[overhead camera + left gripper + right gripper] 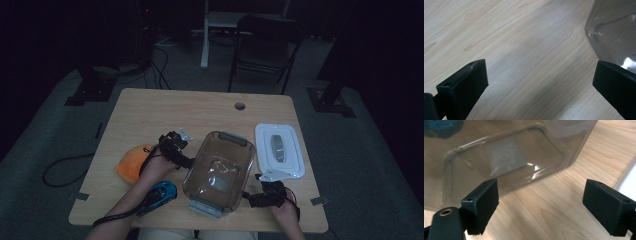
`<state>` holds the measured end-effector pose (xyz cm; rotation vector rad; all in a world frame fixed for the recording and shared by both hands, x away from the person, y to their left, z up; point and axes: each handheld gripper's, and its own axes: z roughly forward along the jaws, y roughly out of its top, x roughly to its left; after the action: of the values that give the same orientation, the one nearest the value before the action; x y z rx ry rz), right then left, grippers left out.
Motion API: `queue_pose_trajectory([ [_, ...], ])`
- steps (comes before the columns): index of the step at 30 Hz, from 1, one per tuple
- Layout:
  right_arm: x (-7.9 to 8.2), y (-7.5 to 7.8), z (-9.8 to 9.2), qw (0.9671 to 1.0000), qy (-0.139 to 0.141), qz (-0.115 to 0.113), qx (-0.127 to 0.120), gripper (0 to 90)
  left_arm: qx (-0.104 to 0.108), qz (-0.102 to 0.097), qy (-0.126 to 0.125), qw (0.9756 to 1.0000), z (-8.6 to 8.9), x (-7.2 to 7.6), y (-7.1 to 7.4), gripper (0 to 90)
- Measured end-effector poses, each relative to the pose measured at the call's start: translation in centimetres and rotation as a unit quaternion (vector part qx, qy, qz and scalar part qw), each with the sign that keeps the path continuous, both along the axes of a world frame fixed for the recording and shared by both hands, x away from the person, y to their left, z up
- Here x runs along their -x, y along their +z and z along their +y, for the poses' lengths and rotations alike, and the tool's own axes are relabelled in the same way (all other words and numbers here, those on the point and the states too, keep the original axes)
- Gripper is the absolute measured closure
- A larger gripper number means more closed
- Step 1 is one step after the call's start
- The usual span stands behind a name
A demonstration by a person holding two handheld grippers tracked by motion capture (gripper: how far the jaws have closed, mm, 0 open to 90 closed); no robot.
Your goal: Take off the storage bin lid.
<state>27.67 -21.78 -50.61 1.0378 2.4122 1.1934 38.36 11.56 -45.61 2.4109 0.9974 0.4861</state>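
A clear, smoke-tinted plastic bin point(220, 170) stands open in the middle of the wooden table point(200, 110). Its white lid point(278, 150) lies flat to its right. My left gripper point(179, 150) hovers just off the bin's left wall; in the left gripper view it point(540, 82) is open over bare wood, with the bin's corner point(614, 30) at the upper right. My right gripper point(252, 197) sits at the bin's near right corner. In the right gripper view it point(541, 205) is open, facing the bin's wall point(511, 152), with nothing between the jaws.
An orange soft object point(132, 162) lies at the table's left. A blue object point(160, 194) sits near the front edge under the left forearm. A small clear item point(185, 134) rests behind the left gripper. A folding chair point(265, 45) stands beyond the table.
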Motion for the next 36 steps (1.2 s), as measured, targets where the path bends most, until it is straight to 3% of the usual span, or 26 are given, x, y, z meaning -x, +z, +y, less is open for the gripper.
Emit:
queue_pose_trajectory([
  [9, 1.2, -0.6, -1.9, 0.9999, -0.003, -0.001, 0.010, 13.2, 0.005, -0.001, -0.017, 0.9998, 2.9, 2.1, 1.8, 0.5],
  [16, 1.8, -1.2, -3.6, 0.9996, -0.026, 0.008, 0.006, 13.2, 0.023, -0.018, -0.006, 0.9996, 5.6, 3.8, 3.5, 0.5],
  [22, 2.1, -1.9, -4.1, 0.9989, -0.039, 0.009, 0.025, 13.1, 0.027, -0.025, 0.001, 0.9993, 7.8, 5.2, 4.2, 0.5],
  [28, 2.0, -2.1, -4.2, 0.9985, -0.043, 0.011, 0.033, 12.9, 0.031, -0.027, 0.013, 0.9991, 9.9, 6.7, 4.3, 0.5],
  [33, 1.9, -2.1, -4.3, 0.9984, -0.047, 0.015, 0.027, 12.8, 0.042, -0.041, 0.036, 0.9977, 11.7, 7.7, 4.6, 0.5],
  [36, 2.0, -2.2, -4.0, 0.9971, -0.058, 0.004, 0.049, 12.5, 0.051, -0.041, 0.051, 0.9966, 12.9, 8.2, 4.4, 0.5],
])
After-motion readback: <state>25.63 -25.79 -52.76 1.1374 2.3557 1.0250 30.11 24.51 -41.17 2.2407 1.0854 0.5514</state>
